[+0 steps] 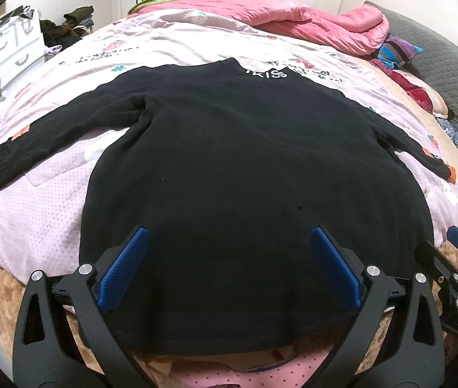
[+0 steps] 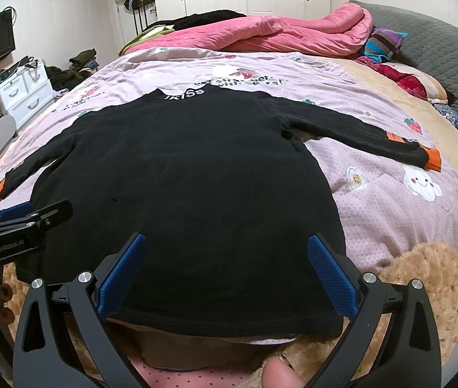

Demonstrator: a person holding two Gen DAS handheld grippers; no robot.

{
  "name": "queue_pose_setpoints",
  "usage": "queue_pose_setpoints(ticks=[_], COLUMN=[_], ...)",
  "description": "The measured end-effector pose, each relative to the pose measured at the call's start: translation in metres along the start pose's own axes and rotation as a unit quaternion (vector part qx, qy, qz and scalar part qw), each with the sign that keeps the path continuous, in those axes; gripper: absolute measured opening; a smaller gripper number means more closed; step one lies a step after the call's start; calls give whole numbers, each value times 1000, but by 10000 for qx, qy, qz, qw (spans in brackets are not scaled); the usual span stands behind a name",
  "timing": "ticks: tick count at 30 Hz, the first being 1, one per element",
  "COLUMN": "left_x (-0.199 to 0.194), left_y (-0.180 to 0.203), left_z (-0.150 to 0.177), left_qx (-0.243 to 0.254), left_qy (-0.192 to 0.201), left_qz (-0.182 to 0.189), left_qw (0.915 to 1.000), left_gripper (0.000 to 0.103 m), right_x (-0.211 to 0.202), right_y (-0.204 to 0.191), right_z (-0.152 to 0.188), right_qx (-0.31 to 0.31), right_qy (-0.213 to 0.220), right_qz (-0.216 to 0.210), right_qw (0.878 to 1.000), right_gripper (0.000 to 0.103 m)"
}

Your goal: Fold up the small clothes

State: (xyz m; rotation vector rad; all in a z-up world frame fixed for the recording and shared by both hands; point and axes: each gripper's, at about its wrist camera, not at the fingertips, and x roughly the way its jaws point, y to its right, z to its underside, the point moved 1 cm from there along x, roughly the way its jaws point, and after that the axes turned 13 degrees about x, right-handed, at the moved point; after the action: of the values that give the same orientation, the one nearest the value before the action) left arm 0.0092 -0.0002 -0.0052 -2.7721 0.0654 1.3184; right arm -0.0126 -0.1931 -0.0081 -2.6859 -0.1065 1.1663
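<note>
Each gripper, left gripper and right gripper, is built of black arms with silver screws; textured blue pads are fitted at ten and two o'clock.

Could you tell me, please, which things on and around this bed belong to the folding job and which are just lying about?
Belongs to the job:
black long-sleeved top, spread flat
left gripper, jaws open
right gripper, jaws open

Just lying about:
pink quilt
striped cushion
white drawer unit
clothes pile on the floor
</note>
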Motion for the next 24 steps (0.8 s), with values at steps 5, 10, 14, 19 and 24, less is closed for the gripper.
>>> queue_pose_setpoints(ticks=[5, 10, 14, 19, 24], left_x=[5, 10, 14, 18, 21], left_y=[-6, -12, -16, -21, -22], left_z=[-13, -28, -39, -58, -77], left_qx=[-58, -53, -91, -155, -167], left_qy=[32, 62, 83, 171, 204], left_qz=[-57, -157, -178, -186, -185], left_qw=[10000, 9998, 9998, 9996, 9995], left_gripper=[94, 94, 94, 94, 94], right_x=[4, 10, 15, 24, 33], right_y=[-2, -4, -4, -5, -7], right_z=[-15, -33, -47, -65, -92], right_qx=[39, 104, 103, 152, 252], right_qy=[-7, -28, 24, -34, -14], right_qz=[-99, -174, -136, -205, -225], right_qw=[9999, 9998, 9999, 9997, 9994], right_gripper=[99, 99, 99, 99, 99])
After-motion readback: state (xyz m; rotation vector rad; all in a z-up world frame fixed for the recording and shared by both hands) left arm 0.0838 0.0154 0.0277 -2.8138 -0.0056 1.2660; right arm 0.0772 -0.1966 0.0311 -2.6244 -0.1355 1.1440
